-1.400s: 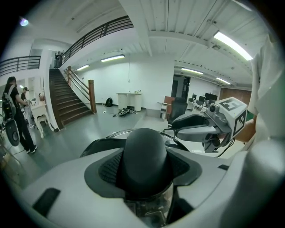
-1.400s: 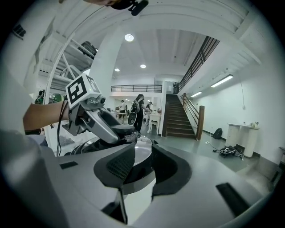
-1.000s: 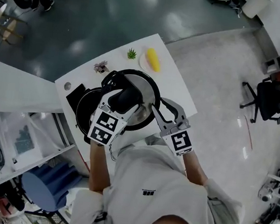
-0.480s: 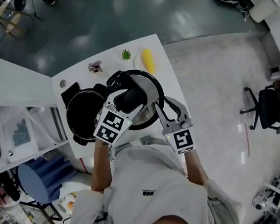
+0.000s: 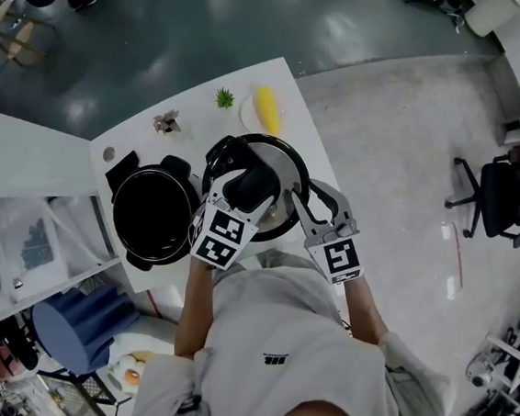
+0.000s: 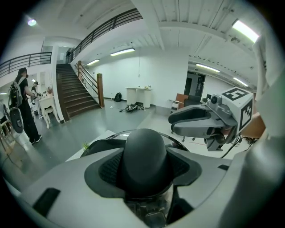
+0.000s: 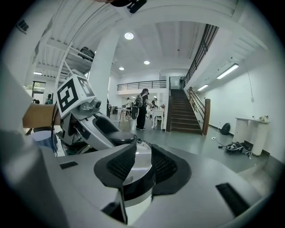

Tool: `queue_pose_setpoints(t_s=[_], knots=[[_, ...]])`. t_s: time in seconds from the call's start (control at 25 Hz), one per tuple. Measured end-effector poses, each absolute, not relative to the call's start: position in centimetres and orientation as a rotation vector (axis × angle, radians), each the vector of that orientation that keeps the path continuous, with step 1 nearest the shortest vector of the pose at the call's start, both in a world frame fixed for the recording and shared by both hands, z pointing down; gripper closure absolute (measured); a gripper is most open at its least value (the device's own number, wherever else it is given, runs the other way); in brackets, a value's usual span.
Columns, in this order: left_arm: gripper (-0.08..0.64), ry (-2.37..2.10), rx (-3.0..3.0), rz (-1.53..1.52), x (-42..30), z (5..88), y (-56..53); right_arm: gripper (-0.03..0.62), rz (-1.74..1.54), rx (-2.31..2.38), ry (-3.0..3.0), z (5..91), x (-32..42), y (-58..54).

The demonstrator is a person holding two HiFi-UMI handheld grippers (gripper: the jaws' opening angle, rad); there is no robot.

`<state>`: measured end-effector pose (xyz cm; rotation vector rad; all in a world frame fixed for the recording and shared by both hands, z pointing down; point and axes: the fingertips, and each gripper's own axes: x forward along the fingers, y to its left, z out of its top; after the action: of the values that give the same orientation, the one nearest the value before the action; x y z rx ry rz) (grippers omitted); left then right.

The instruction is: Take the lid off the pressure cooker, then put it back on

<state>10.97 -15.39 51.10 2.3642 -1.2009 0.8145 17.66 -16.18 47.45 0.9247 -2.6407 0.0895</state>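
The pressure cooker pot stands uncovered on the white table, its inside dark. Just right of it I hold its lid, a steel dome with a black rim. My left gripper is shut on the lid's black knob, which fills the space between its pads in the left gripper view. My right gripper is shut on the lid's near-right edge; in the right gripper view the steel lid passes between its dark pads. Each gripper shows in the other's view: the right gripper and the left gripper.
On the table's far side lie a yellow item on a small plate, a little green plant and a second small plant. A shelf unit stands left of the table. An office chair is on the floor at right.
Both grippers have carried the lid to the right, off the pot, and a little lower. The pot's opening, partly covered before, is now fully in sight.
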Motion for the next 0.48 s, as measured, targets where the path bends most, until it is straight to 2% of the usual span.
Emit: queue_pose_setpoints(t_s=[0.48], knots=[[0.273,-1.259,2.283,0.815,12.8,59.8,-15.4,0.477,0.174,0.881,-2.552,54.3,19.2,-16.5]])
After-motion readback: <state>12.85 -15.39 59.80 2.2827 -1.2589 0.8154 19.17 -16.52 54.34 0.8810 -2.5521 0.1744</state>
